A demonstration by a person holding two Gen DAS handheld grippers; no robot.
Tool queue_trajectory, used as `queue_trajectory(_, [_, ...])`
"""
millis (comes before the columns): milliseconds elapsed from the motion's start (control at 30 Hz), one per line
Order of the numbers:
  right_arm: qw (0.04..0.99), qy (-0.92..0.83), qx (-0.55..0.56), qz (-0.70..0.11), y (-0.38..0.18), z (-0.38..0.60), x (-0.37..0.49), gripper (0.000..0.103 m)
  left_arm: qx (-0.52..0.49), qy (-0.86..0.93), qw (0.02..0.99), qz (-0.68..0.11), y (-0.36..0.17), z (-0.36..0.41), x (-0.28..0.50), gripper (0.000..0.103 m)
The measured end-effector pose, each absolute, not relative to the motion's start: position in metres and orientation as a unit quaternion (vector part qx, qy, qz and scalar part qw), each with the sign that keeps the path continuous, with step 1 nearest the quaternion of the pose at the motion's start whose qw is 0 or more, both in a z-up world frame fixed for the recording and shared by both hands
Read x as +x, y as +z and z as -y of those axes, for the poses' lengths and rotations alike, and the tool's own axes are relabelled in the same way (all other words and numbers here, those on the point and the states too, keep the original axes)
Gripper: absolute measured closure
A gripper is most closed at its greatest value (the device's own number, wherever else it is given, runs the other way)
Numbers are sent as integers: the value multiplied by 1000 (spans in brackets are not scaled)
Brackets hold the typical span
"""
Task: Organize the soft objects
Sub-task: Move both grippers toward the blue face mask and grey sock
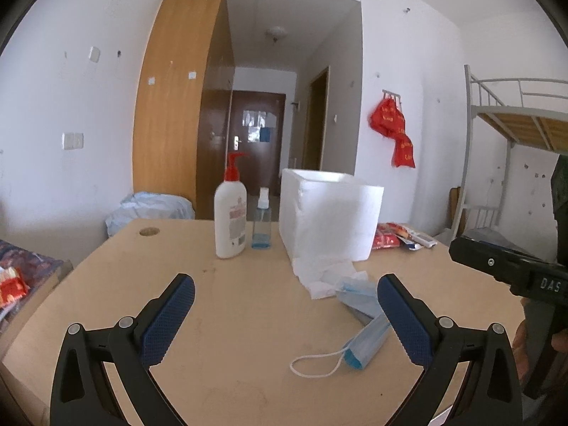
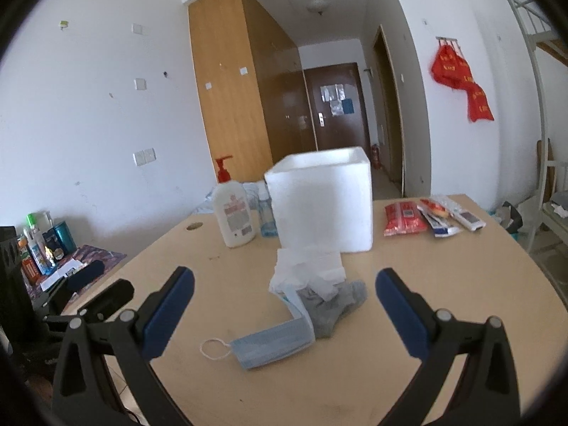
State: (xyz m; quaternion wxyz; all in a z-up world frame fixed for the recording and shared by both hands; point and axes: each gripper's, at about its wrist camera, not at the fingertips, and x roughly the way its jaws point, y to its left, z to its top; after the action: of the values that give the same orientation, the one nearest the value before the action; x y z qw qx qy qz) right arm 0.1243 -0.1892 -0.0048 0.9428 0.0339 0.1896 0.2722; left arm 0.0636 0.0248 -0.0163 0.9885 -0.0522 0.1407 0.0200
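A pile of soft things lies on the wooden table in front of a white foam box [image 2: 321,200]: a light blue face mask [image 2: 273,342], a grey sock [image 2: 332,305] and white tissues [image 2: 309,266]. In the left wrist view the mask [image 1: 367,342], the tissues [image 1: 321,271] and the box [image 1: 328,213] show too. My right gripper [image 2: 284,307] is open and empty, above the table, with the pile ahead between its fingers. My left gripper [image 1: 285,312] is open and empty, left of the pile.
A white pump bottle [image 2: 234,213] and a small blue spray bottle [image 1: 261,223] stand left of the box. Red snack packets [image 2: 404,218] and tubes [image 2: 449,216] lie at the back right. A side shelf with bottles [image 2: 42,248] is at left; a bunk bed [image 1: 514,120] at right.
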Motion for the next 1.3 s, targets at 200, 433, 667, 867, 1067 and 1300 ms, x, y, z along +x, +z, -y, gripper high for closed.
queue_trajectory(200, [944, 259, 37, -199, -11, 195, 134, 0, -49, -1, 985, -168, -27, -19, 81, 0])
queue_trajectory(433, [940, 255, 36, -222, -20, 196, 148, 0, -19, -22, 980, -195, -36, -5, 100, 0])
queue_trajectory(667, [938, 251, 34, -237, -23, 199, 161, 0, 4, -56, 971, -233, -48, 11, 121, 0])
queue_trajectory(867, [931, 253, 36, -262, -34, 200, 175, 0, 1, -89, 954, -287, -62, 20, 141, 0])
queue_trajectory(1067, [919, 268, 42, -287, -44, 201, 184, 0, 3, -101, 943, -317, -74, 28, 156, 0])
queue_trajectory(1300, [916, 264, 48, -298, -48, 203, 189, 0, -8, -116, 936, -333, -79, 30, 166, 0])
